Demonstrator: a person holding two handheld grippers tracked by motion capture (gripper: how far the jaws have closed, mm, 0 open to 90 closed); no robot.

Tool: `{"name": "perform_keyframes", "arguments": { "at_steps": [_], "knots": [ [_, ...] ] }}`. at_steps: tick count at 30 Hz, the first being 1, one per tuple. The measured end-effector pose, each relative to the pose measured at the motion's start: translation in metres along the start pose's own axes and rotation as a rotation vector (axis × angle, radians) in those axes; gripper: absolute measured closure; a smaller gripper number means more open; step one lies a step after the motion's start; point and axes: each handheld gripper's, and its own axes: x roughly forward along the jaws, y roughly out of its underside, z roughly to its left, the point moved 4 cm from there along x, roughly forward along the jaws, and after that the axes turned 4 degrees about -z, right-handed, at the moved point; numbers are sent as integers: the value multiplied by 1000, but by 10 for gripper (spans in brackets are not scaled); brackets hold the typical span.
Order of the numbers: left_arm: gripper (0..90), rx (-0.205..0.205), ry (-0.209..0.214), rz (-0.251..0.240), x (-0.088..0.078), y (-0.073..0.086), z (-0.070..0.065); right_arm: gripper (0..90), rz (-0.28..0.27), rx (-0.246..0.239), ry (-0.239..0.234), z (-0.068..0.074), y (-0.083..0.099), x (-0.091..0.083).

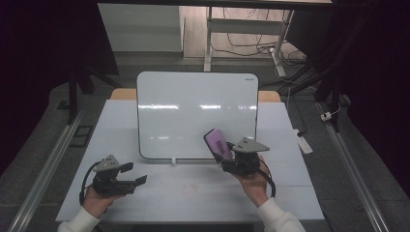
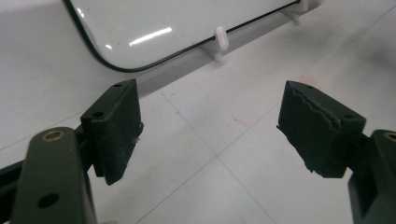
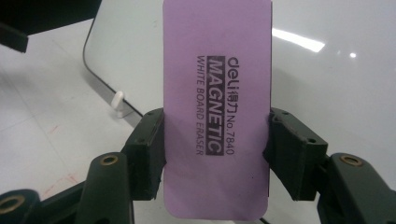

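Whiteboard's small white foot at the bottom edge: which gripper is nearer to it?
Left. The left gripper sits just left of and below the foot, jaws open. The right gripper, clamping the purple eraser, is farther off to its right.

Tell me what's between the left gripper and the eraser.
Nothing lies there: in the high view, bare white table runs from the open left gripper to the purple eraser, which the right gripper holds.

Flat rectangular purple whiteboard eraser (image 3: pixel 216 107) with rounded corners, printed in black "deli MAGNETIC WHITE BOARD ERASER No. 7840". Clamped by its two long edges near the lower end, it is raised off the table, printed face up, in front of the whiteboard's lower right area.
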Motion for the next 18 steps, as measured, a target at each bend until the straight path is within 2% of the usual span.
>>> {"name": "perform_keyframes", "arguments": {
  "at_steps": [3,9,15,18],
  "knots": [
    [223,3,4,-3,2,-2,-3,409,-4,-7,-21,6,1,2],
    [221,1,13,-25,5,-9,-8,409,-4,-17,-34,14,1,4],
    [221,-30,54,-58,10,-23,-14,409,-14,-14,-47,22,2,7],
    [220,-26,69,-65,15,-30,-19,409,-21,-14,-60,27,2,9]
  ]
}}
